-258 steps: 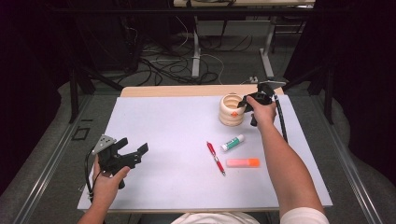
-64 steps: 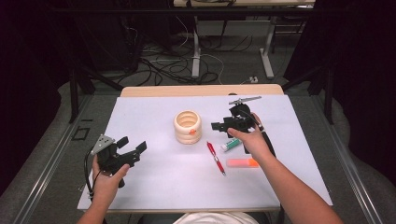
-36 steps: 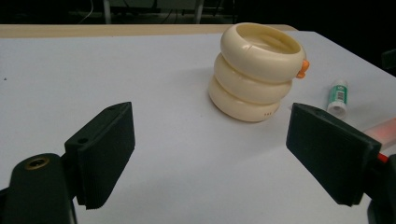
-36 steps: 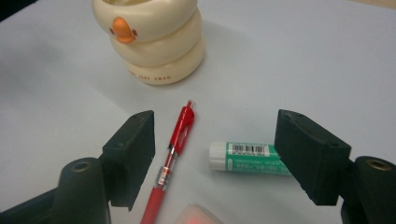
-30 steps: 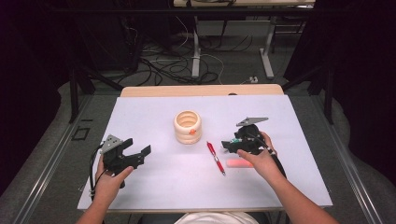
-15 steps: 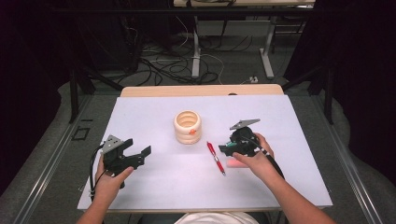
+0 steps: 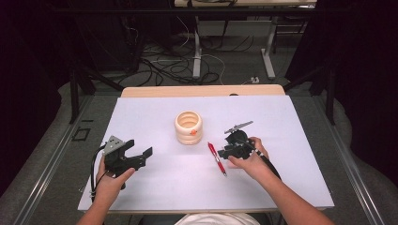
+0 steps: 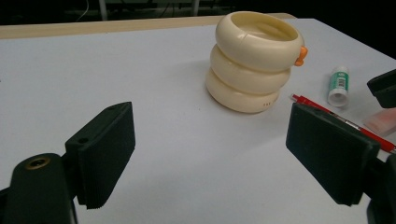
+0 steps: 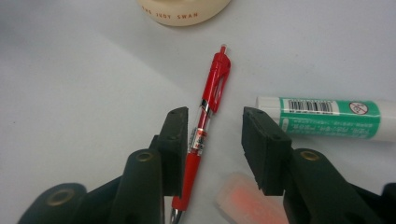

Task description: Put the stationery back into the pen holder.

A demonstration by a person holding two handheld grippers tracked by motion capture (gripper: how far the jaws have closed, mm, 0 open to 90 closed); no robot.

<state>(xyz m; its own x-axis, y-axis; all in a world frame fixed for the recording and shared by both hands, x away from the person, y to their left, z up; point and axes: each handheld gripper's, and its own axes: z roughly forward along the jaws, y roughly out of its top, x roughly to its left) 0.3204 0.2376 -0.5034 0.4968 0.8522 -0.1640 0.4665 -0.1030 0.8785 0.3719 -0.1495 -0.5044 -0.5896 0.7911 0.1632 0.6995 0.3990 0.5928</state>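
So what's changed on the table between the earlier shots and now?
The cream holder was carried from the far right of the mat to its middle and let go. The right gripper then came down over the red pen; its jaws have just been closing, with the pen between the fingers against the left one, not yet pinched. The left gripper stayed open and in place; the pen, glue stick and orange eraser did not move.
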